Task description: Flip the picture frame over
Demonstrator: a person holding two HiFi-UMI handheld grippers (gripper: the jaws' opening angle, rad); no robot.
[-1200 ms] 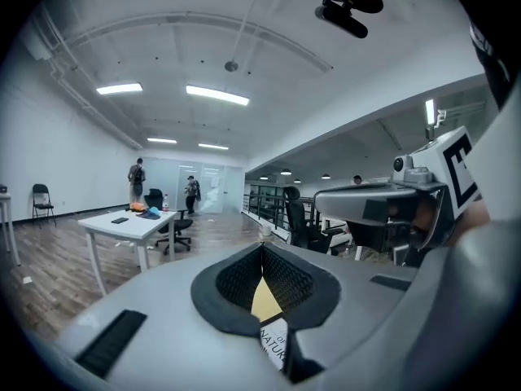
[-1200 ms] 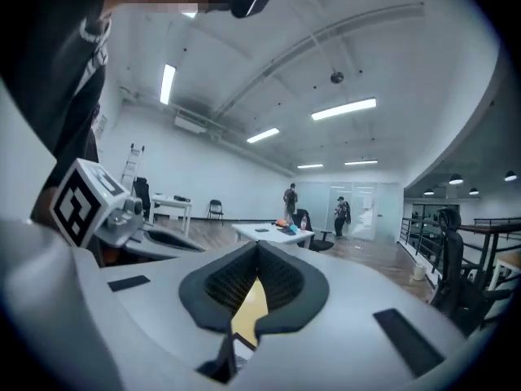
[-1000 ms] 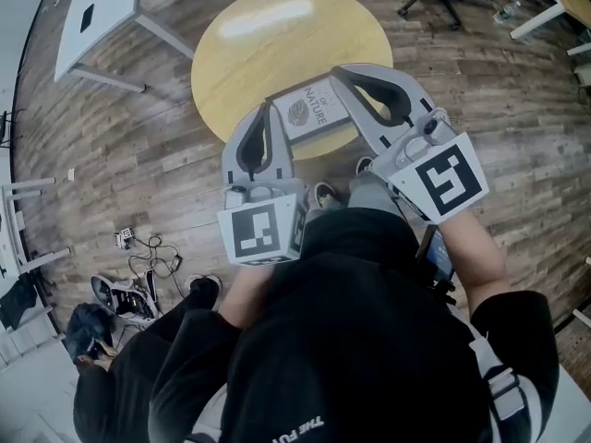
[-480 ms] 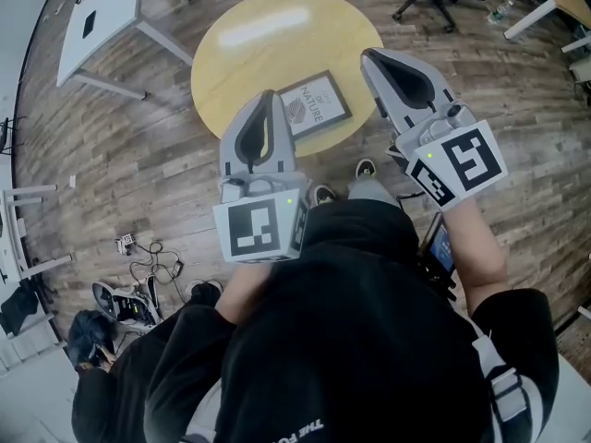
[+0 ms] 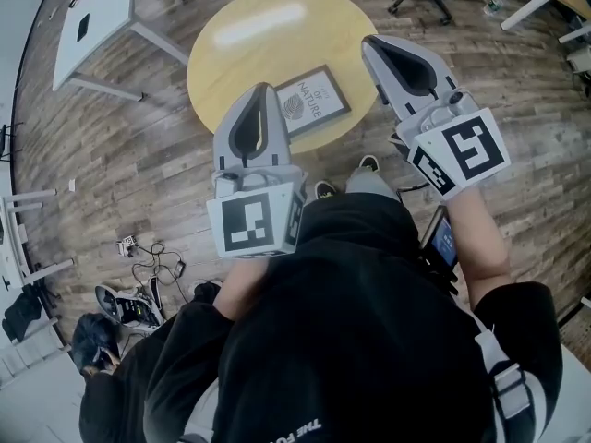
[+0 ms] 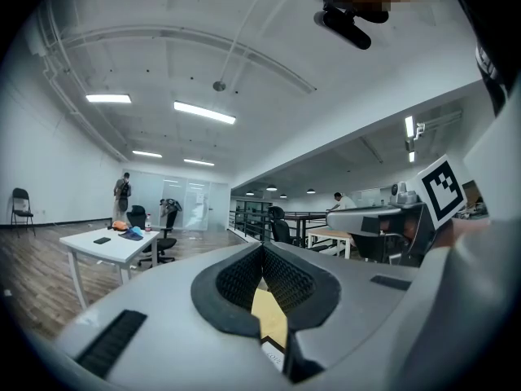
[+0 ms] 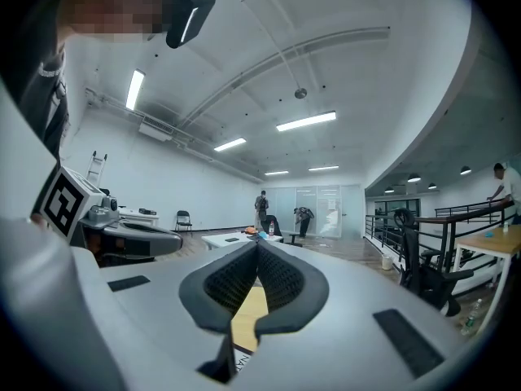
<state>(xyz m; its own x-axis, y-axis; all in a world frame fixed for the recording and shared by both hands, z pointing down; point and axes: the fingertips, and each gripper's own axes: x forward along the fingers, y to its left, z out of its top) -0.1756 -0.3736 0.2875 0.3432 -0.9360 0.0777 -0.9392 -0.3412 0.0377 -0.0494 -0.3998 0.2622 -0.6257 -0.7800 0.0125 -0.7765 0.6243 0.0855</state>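
While the left tongs (image 5: 261,90) at centre and the right tongs (image 5: 371,44) at upper right hover clenched and empty, the picture frame (image 5: 312,101) lies print-up between them on the round yellow bench (image 5: 249,58).

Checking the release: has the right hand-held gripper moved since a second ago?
Yes: right hand-held gripper swung rightward off the picture frame, to the round table's edge.
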